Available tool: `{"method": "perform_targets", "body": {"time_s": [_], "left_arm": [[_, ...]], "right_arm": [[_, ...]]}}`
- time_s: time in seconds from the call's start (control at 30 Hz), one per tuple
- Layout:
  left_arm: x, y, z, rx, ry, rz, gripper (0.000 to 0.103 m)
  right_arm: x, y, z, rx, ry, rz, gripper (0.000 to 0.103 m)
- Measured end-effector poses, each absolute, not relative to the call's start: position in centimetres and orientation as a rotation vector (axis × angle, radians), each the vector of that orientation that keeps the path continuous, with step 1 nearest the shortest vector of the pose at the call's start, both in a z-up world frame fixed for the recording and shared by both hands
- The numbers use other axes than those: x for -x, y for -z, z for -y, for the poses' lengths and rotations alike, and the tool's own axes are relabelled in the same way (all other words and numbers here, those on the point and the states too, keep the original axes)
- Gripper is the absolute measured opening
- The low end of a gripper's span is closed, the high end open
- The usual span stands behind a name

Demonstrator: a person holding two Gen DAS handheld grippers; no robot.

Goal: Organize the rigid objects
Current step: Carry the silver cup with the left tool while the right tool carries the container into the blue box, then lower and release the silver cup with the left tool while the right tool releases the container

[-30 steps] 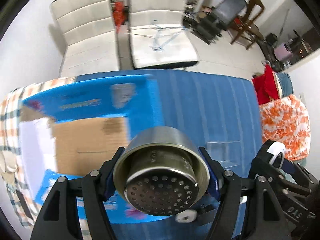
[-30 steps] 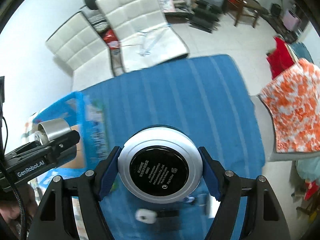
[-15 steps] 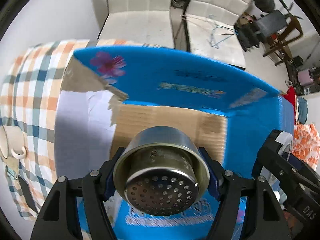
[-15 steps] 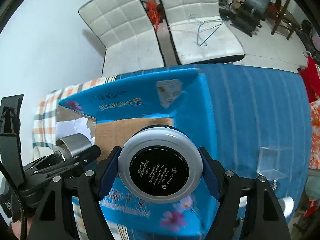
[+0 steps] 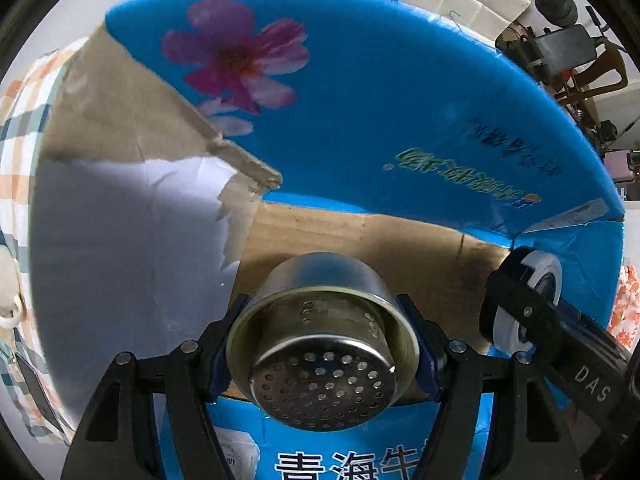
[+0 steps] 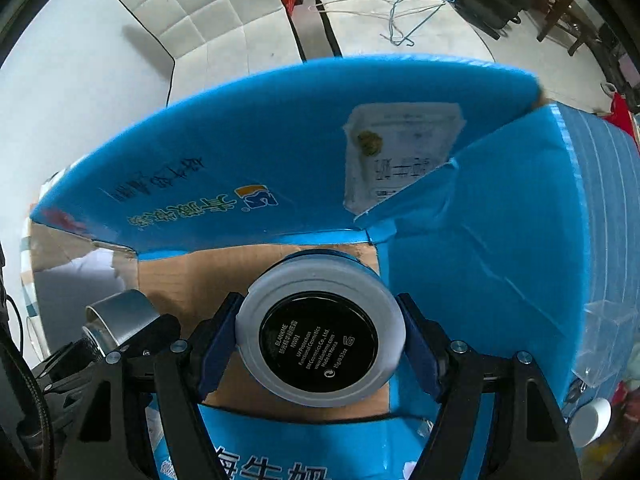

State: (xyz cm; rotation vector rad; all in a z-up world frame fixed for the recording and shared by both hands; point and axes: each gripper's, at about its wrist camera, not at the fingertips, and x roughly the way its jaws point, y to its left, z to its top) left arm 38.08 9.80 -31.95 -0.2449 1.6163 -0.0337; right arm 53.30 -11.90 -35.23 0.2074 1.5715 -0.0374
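My left gripper is shut on a steel strainer cup with a perforated bottom, held over the open blue cardboard box. My right gripper is shut on a round grey cosmetic compact with a black label, also over the box. The compact and right gripper show at the right of the left wrist view. The strainer cup shows at the lower left of the right wrist view. The brown box floor lies below both.
White paper covers the box's left side. A checked cloth lies left of the box. A clear plastic case and a white cap sit on the blue striped cloth to the right. White chairs stand beyond.
Both grippers have moved left from above the blue cloth to above the box and come closer to its inside, each still holding its object.
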Motion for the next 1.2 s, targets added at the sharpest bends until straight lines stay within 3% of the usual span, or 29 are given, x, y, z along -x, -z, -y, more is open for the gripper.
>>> {"method": "perform_targets", "body": {"time_s": [0.3, 0.47, 0.73, 1.2], "left_arm": [[-38.6, 31.9, -8.0, 0.227, 0.05, -1.631, 0.069], [-39.2, 30.9, -7.9, 0.236, 0.06, -1.626, 0.069], [-39.9, 30.8, -8.6, 0.272, 0.085, -1.639, 0.069], [-43.1, 32.0, -5.8, 0.168, 0.161, -1.708, 0.069]], "right_arm": [[-55.2, 37.7, 10.8, -0.151, 0.027, -1.637, 0.078], [-55.3, 36.6, 10.6, -0.158, -0.021, -1.642, 0.091], [-53.8, 34.5, 11.5, -0.132, -0.056, -1.695, 0.091], [-53.0, 35.7, 9.6, 0.059, -0.013, -1.687, 0.091]]}}
